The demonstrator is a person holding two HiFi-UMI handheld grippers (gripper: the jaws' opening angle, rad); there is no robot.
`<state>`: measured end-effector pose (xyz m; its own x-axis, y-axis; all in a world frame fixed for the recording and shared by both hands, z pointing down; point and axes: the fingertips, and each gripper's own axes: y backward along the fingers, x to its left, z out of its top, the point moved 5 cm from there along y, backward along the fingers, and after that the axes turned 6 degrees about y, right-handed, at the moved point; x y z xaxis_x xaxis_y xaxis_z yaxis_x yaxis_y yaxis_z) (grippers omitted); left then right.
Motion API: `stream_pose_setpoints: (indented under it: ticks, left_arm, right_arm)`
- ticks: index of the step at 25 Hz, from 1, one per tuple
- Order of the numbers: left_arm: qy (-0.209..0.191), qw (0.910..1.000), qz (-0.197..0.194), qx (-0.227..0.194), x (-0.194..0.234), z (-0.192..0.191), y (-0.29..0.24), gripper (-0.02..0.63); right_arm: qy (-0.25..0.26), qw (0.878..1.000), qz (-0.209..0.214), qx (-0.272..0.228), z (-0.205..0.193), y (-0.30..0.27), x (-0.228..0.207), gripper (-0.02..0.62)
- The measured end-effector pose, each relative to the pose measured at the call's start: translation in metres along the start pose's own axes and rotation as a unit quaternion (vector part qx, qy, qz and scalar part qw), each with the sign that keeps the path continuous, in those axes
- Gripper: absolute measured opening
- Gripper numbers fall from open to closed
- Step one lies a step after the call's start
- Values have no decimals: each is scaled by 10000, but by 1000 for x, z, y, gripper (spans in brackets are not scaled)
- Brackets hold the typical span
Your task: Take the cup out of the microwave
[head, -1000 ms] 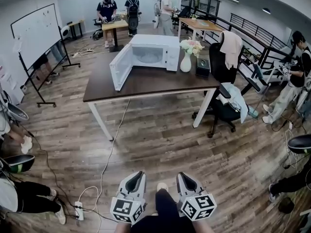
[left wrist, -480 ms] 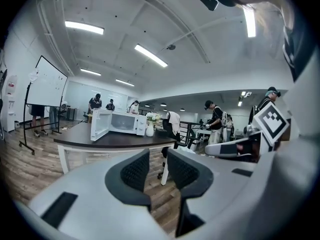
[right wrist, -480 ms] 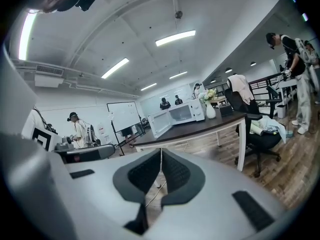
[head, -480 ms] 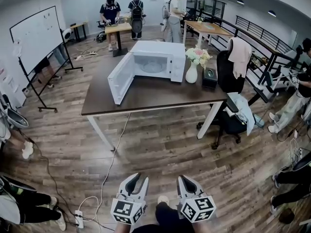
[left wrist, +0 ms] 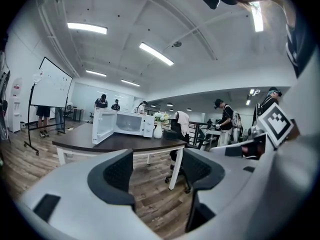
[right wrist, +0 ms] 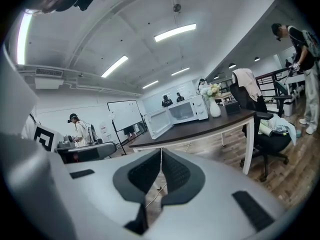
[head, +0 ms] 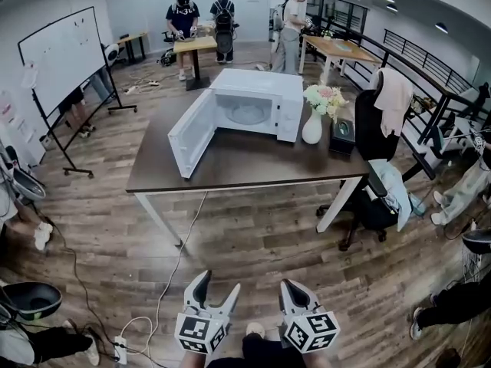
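Dark table (head: 230,167) carries the microwave (head: 261,102), its door (head: 188,133) swung toward the left edge. Jaws of the left gripper (head: 219,284) are opening, empty; the right gripper (head: 290,288) has its jaws together, empty. A careless approach could clip that door.

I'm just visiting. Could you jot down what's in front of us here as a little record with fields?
Microwave: on the table, door swung open
Cup: not made out inside
Beside microwave: vase of flowers
Left gripper: jaws opening, nothing between them
Right gripper: jaws together, empty
Position: both grippers well short of the table
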<state>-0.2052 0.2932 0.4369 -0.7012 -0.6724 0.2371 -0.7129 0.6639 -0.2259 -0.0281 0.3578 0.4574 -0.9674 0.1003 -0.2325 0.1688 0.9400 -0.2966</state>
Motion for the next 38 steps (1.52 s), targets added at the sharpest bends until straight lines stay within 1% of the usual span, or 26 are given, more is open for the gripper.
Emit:
stream_pose_setpoints:
  ticks: [6, 9, 11, 17, 25, 28, 31, 34, 38]
  left_arm:
    - [82, 9988, 326, -357, 11, 8, -26, 369]
    - [42, 9979, 491, -410, 13, 8, -34, 413]
    - [29, 9973, 597, -420, 15, 6, -35, 430]
    - [113, 9962, 700, -512, 15, 3, -28, 439]
    - [139, 9967, 711, -379, 22, 1, -39, 439]
    - [187, 9973, 668, -254, 26, -1, -51, 439]
    - [181, 9975, 636, -237, 34, 5, -62, 439]
    - [168, 9979, 592, -206, 45, 11, -78, 439]
    - [245, 9986, 467, -99, 65, 20, -105, 437]
  right_arm:
    - [23, 9998, 196, 0, 8, -25, -17, -5]
    - [34, 9997, 250, 6, 9, -32, -24, -5]
    - [42, 9996, 270, 13, 8, -34, -26, -5]
    - [21, 9995, 304, 41, 7, -33, -28, -5]
    - [-67, 9995, 311, 89, 4, -40, -30, -5]
    - [-80, 9995, 294, 111, 6, -51, -33, -5]
    - [-110, 9995, 297, 94, 12, -66, -36, -5]
    - [-112, 9994, 308, 128, 17, -86, -41, -5]
    - [-120, 9993, 307, 190, 28, -118, -48, -5]
